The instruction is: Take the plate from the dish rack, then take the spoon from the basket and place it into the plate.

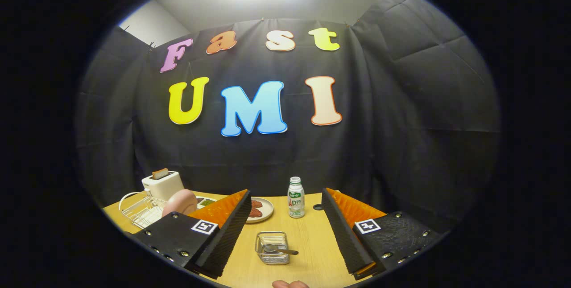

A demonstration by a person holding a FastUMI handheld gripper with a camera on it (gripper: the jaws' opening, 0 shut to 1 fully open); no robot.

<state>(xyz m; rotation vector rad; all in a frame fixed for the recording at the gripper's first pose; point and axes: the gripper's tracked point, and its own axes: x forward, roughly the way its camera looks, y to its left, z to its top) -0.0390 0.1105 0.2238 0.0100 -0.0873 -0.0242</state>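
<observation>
Wooden desk [312,252] carries a wire basket [272,248] between the wide-apart, empty jaws of the gripper [285,239], with a spoon [279,249] lying in it. A pink plate [179,202] stands upright in the white dish rack [139,210] beyond the left finger. Further back stand a toaster [163,184], a bottle [295,198] and a dish of food [261,209].

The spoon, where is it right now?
The spoon lies in the wire basket on the table, between the open gripper fingers, nearer than the bottle.
</observation>
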